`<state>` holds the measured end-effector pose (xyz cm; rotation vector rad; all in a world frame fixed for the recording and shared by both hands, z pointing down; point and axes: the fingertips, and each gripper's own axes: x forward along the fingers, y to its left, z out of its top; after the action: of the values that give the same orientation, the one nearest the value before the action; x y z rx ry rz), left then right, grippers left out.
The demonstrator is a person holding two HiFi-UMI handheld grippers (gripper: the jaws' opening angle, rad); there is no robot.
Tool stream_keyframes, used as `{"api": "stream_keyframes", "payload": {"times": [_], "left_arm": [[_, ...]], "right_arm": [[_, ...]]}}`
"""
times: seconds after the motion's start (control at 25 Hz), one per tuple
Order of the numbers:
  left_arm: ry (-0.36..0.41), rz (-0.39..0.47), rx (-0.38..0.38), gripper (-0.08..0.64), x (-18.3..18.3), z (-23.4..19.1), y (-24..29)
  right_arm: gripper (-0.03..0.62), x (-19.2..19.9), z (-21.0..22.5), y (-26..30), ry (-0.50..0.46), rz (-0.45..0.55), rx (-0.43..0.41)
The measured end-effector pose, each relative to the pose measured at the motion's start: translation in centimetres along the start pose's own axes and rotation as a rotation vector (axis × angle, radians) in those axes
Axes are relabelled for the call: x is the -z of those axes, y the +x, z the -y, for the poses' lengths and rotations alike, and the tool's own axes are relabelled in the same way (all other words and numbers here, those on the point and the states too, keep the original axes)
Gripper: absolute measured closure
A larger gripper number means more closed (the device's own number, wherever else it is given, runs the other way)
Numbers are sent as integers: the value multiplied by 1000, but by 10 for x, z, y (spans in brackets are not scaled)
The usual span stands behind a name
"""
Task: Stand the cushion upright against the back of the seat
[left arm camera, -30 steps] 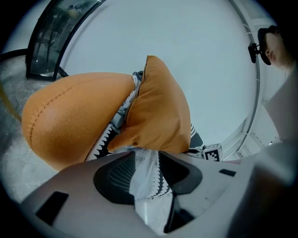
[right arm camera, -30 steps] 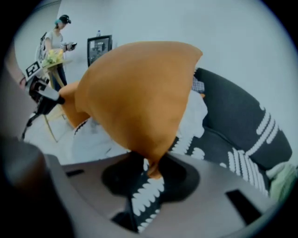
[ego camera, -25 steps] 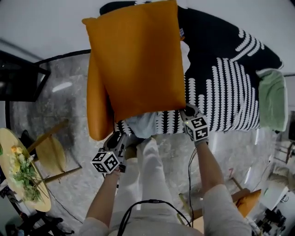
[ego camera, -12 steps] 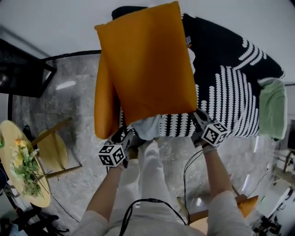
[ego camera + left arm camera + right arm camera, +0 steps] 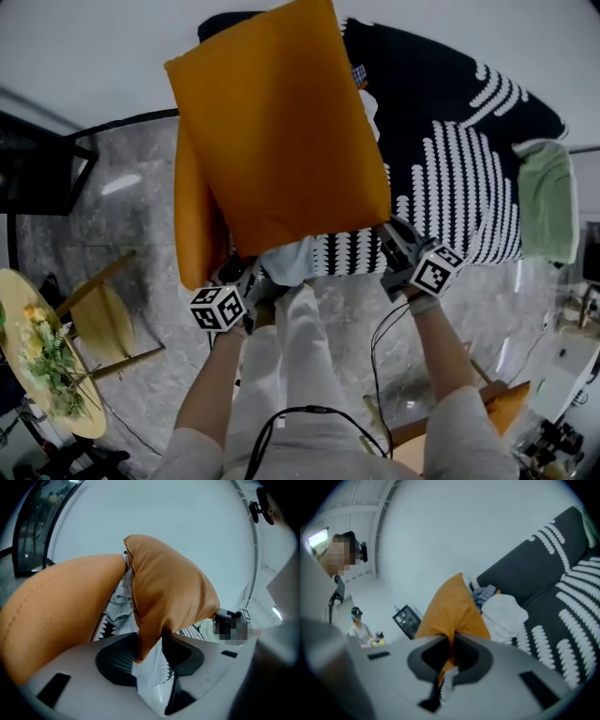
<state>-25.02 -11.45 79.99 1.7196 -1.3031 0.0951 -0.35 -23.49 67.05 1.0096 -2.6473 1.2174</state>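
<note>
The big orange cushion (image 5: 281,131) hangs lifted over the sofa seat (image 5: 459,169), which a black-and-white patterned throw covers. My right gripper (image 5: 392,236) is shut on its lower right corner; in the right gripper view the orange fabric (image 5: 450,611) is pinched between the pads of that gripper (image 5: 451,656). My left gripper (image 5: 261,279) is at the lower left corner. Its jaws have just been opening. In the left gripper view the cushion's corner (image 5: 164,588) dangles between the wide-apart pads of the left gripper (image 5: 149,651), not pressed.
An orange padded sofa arm (image 5: 192,225) stands left of the cushion. White cloth (image 5: 504,611) lies on the seat, a green cushion (image 5: 548,202) at its right end. A round table with flowers (image 5: 42,356) and a wooden chair (image 5: 108,314) stand left. A person (image 5: 358,625) is far off.
The right gripper has risen and rolled with its corner, and the cushion stands higher and leans left. The left gripper's jaws have spread apart at the other corner.
</note>
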Motion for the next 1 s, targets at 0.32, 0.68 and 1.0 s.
{"api": "stream_keyframes", "payload": {"times": [0.32,0.68,1.0], "left_arm": [[55,87,158,494,-43,50,-53],[169,200,196,497,-102,95,-104],[208,238,276,497,-128,144,-113]], "right_arm": [[569,-45,-60,-16,-17,150,-97],[569,-95,-134,-38,-57,268,-206],[569,-132,-176,-80,-97,351,-236]]}}
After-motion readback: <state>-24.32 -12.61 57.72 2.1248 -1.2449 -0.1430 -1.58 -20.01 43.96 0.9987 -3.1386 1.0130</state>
